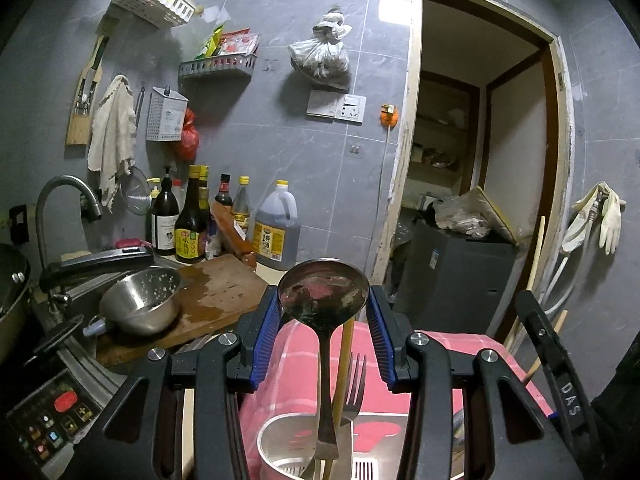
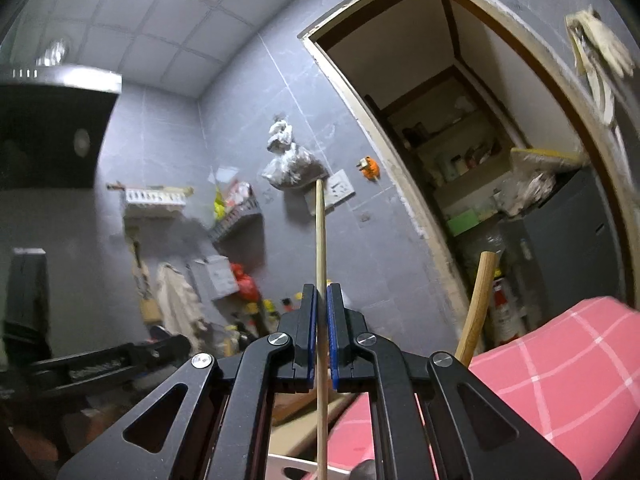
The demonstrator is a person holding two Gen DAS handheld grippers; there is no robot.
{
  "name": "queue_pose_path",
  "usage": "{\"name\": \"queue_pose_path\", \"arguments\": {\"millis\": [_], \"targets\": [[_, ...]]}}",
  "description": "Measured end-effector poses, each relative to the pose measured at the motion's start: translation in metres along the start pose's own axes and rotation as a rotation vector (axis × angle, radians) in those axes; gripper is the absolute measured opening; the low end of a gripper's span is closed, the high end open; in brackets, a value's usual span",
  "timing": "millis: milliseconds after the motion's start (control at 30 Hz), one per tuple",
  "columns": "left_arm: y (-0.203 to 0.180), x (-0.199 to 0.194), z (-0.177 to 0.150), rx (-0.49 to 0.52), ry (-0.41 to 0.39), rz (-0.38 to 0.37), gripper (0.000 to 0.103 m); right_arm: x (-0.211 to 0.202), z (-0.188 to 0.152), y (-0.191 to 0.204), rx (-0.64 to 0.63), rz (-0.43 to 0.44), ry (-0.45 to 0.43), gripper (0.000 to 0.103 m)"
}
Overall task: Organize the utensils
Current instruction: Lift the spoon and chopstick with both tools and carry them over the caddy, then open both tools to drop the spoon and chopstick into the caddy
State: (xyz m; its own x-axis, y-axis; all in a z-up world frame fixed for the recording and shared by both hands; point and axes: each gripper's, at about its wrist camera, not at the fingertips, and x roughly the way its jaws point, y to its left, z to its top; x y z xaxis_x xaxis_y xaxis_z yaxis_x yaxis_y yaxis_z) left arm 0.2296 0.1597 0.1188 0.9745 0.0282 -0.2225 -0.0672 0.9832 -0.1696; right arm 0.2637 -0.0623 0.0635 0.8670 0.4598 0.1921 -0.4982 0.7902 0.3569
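- The right tongs (image 2: 322,332) are clamped on a single chopstick (image 2: 319,240), a thin pale wooden stick that runs straight up between the blue pads and out past them both ways.
- The chopstick looks light, stiff and smooth; gripped at mid-length like this it could pivot or slide, so a firm pinch near the middle seems the safest hold.
- The left tongs (image 1: 325,336) stand apart with nothing pressed between the pads.
- Between and just below the left tongs stands a metal utensil holder (image 1: 276,448), with a ladle (image 1: 323,296), a fork (image 1: 354,384) and another chopstick (image 1: 345,364) upright in it.
- The ladle is dull steel with a stained bowl; it looks heavier and top-heavy, best taken by its flat handle.
- The fork is thin steel, likely slippery.
- Behind the holder lies a pink checked cloth (image 1: 296,364); left of the left tongs a wet cutting board (image 1: 224,292) and a steel colander (image 1: 140,304) sit on the desk.
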Motion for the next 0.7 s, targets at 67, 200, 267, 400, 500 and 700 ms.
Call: {"name": "queue_pose_path", "arguments": {"millis": [67,200,267,400,500,700], "targets": [[0.003,0.001,-0.003,-0.011,0.005,-0.006,0.038,0.002,-0.005,0.002,-0.02,-0.013,0.016,0.003],[0.008,0.006,-0.007,-0.032,0.023,-0.009,0.038,0.005,-0.012,0.006,-0.053,-0.024,0.054,0.004],[0.01,0.009,-0.01,-0.038,0.034,-0.012,0.038,0.006,-0.016,0.01,-0.088,-0.029,0.082,0.004],[0.011,0.013,-0.016,-0.038,0.065,-0.02,0.038,0.007,-0.022,0.016,-0.132,-0.028,0.138,0.004],[0.012,0.012,-0.023,-0.042,0.084,-0.04,0.038,0.003,-0.025,0.02,-0.166,-0.02,0.164,0.004],[0.016,0.01,-0.034,-0.082,0.131,-0.101,0.039,-0.008,-0.028,0.021,-0.21,-0.013,0.231,0.011]]}}
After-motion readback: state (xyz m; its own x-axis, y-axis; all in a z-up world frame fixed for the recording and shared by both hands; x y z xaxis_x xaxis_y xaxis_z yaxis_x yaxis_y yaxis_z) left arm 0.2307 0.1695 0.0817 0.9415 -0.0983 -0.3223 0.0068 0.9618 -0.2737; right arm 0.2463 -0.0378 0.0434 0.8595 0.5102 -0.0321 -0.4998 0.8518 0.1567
